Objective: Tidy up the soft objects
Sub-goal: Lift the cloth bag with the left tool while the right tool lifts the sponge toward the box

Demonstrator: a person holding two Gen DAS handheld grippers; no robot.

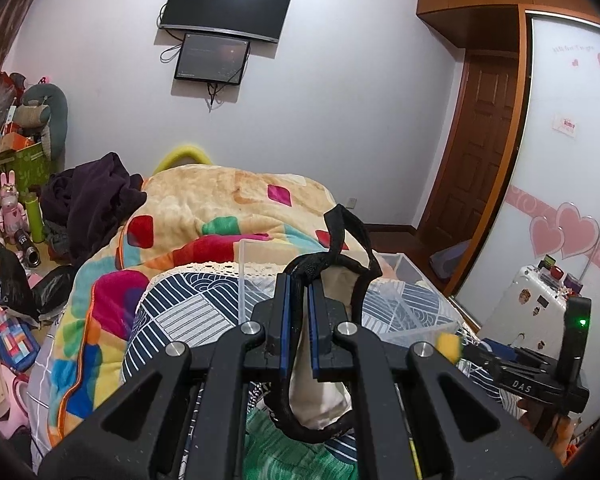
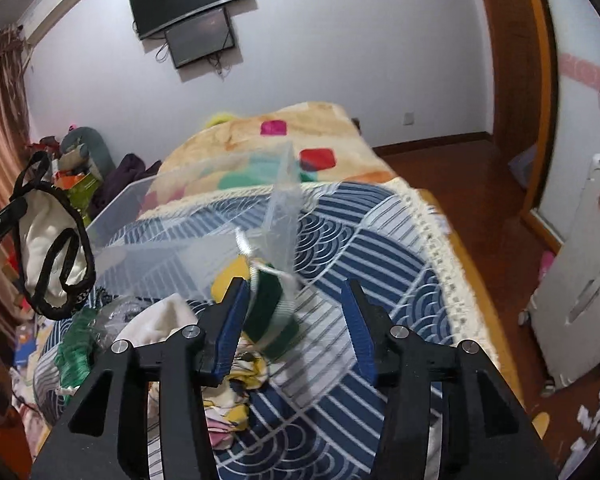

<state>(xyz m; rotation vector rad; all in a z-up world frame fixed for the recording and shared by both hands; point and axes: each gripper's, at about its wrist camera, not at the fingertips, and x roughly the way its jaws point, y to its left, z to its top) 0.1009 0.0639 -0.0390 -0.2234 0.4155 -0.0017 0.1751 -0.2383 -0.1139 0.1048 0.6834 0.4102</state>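
- One bed (image 2: 380,240) carries one clear divided bin (image 2: 204,216), the likely destination.
- One cream bag with black straps (image 1: 320,376) hangs clenched in the left gripper (image 1: 300,300), above the bed's near end; its loose straps could, by judgement, snag the bin wall.
- One green-and-white folded piece (image 2: 274,316) sits between the parted jaws of the right gripper (image 2: 296,320), touching only the left pad; unheld, it may drop short of the bin.
- Two wall screens (image 1: 224,4) hang beyond.
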